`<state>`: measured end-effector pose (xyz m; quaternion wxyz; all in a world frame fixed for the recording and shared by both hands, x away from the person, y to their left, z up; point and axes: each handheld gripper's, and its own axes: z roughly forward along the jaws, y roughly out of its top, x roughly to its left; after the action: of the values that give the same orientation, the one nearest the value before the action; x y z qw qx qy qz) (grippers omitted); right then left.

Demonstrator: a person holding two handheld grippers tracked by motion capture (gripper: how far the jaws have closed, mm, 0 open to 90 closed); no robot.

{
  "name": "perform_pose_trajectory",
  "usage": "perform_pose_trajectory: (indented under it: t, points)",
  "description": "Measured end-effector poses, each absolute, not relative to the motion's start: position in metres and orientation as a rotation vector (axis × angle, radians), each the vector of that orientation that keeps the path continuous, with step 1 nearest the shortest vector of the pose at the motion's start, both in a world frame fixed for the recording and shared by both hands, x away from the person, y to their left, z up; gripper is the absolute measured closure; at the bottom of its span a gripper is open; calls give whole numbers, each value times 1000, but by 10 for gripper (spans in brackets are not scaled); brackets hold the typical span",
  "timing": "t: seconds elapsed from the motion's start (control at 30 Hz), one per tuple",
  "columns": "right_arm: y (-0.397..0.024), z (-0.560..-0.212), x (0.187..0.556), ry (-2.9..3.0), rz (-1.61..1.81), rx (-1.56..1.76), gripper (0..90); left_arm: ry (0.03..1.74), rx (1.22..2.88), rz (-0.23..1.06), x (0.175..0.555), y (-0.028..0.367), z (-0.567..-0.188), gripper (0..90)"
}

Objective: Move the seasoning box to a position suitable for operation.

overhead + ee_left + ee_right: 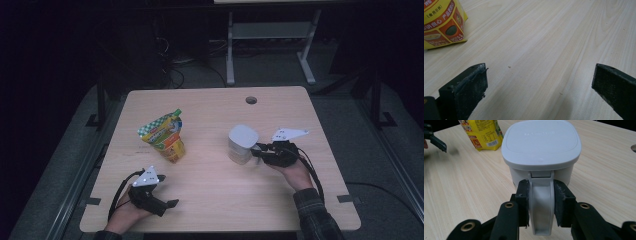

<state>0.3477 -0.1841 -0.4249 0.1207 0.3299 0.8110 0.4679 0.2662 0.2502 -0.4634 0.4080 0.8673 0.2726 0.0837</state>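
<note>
**Right gripper clamped on the container's handle**

While your left gripper [169, 203] rests released, jaws wide over bare wood, your right gripper [541, 202] is clenched on the handle [541, 207] of the white lidded container [242, 143]. That container stands just left of the right gripper, upright on the table [210, 200]. Left of the container, well apart, stands the yellow pouch [165, 136]. Open wood lies between them, and the container is well clear of every table edge.

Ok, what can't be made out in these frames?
- White lidded container: contents hidden by its closed lid; the raised lettering on the lid is too faint to read in the right gripper view.
- Yellow pouch: cut off by the top and left edges of the left gripper view; too small to read in the high view.
- Right gripper: its jaws clamp the container's handle and hide the handle's sides.
</note>
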Motion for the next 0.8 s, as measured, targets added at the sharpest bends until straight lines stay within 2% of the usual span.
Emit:
perform_pose_trajectory:
  t: [0.8]
  points:
    - [-175, -419, 328, 2442, 1365, 857, 682, 686, 2173, 210, 266, 252, -461, 0]
